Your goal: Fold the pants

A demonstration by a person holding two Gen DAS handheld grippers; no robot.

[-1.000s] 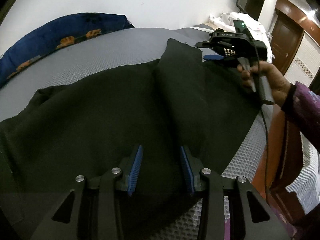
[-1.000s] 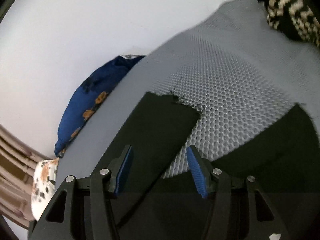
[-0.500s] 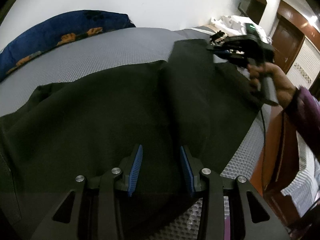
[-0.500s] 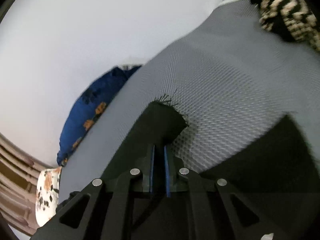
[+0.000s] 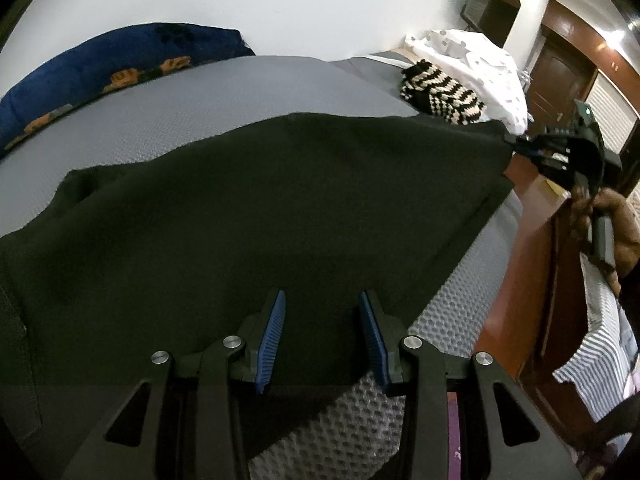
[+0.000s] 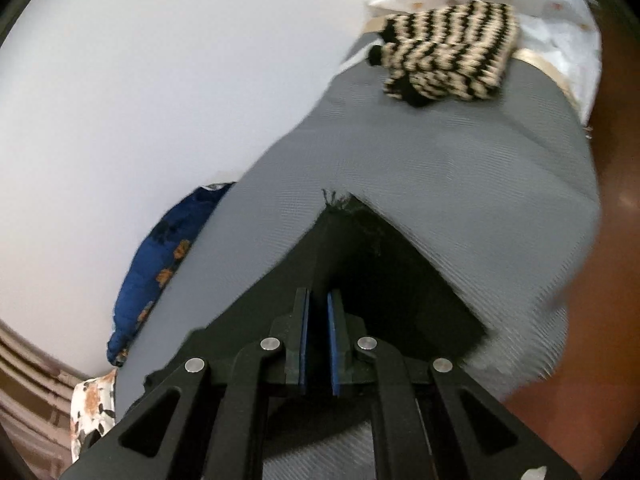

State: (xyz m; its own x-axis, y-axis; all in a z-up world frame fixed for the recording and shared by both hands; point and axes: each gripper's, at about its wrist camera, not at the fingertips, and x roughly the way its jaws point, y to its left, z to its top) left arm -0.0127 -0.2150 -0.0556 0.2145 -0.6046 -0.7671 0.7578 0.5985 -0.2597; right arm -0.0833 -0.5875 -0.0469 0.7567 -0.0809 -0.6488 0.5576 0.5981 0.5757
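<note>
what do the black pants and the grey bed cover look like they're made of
Black pants: matte woven cloth, probably cotton or a blend; no sheen, with frayed threads at the hem held by the right tongs. Grey bed cover: textured mesh-like fabric with a honeycomb pattern, possibly synthetic.

Black pants [image 5: 260, 216] spread, leg lifted

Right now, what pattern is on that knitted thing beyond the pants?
Black and cream zigzag stripes on the knitted piece, clearest in the right wrist view.

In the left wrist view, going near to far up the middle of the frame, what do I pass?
Left gripper, open → black pants → bare grey mattress → blue patterned pillow → white wall.
</note>
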